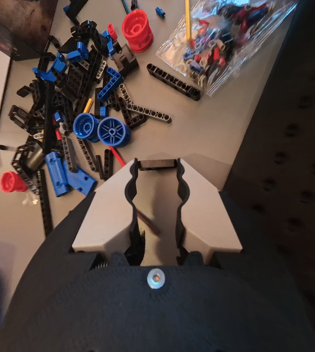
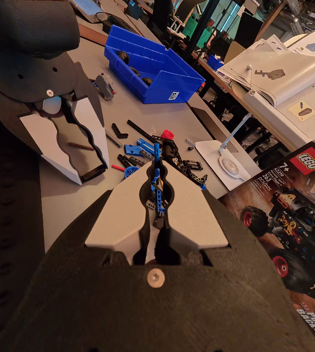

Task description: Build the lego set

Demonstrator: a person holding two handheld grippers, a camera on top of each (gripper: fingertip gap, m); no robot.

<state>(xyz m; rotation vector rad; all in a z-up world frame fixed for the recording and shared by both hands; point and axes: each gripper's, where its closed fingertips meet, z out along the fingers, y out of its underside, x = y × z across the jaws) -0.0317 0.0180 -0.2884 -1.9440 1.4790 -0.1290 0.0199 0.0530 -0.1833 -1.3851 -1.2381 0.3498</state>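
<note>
Grey table (image 1: 200,133): left gripper (image 1: 157,164) fingers hold a black piece near its edge; right gripper (image 2: 157,165) fingers pinch a blue pin (image 2: 156,150).

The dark cardboard set box (image 2: 286,209) with a truck picture carries a red square logo patch (image 2: 308,161), white numerals and small print. The blue plastic bin (image 2: 153,62) bears a white sticker (image 2: 173,95). Print on the open white instruction booklet (image 2: 278,76) is illegible.

Dim, warm light; wide-angle bending at the edges, motion blur at the left view's rim
</note>
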